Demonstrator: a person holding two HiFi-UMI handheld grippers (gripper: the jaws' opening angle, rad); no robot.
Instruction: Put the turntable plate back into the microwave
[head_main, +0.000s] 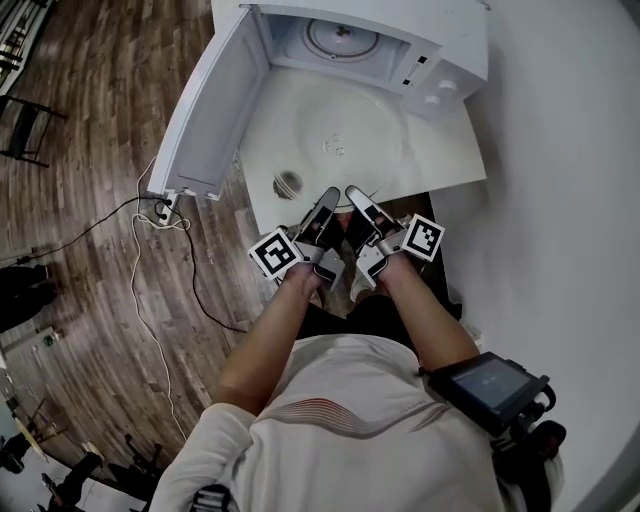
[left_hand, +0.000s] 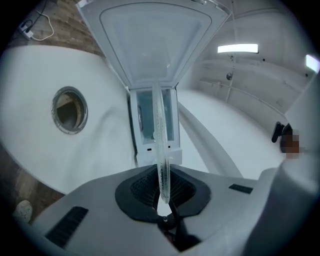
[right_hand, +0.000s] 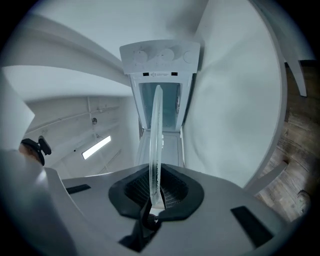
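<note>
Left gripper view: claw (left_hand: 163, 196) on turntable plate (left_hand: 159, 125)

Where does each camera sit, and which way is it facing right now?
Head view: on the person's head, steeply down at the left gripper, right gripper, turntable plate, microwave; forearms and chest show.
Left gripper view: on the left gripper, along its jaws clamping the plate's rim, toward the open microwave.
Right gripper view: the same from the right gripper.
Shared: all show the plate and microwave.

The white surface (head_main: 455, 160) has a round hole (head_main: 287, 185) near its edge. On the wooden floor (head_main: 90, 150) beside it lie a power strip (head_main: 163, 208) and loose cables (head_main: 140, 290).
</note>
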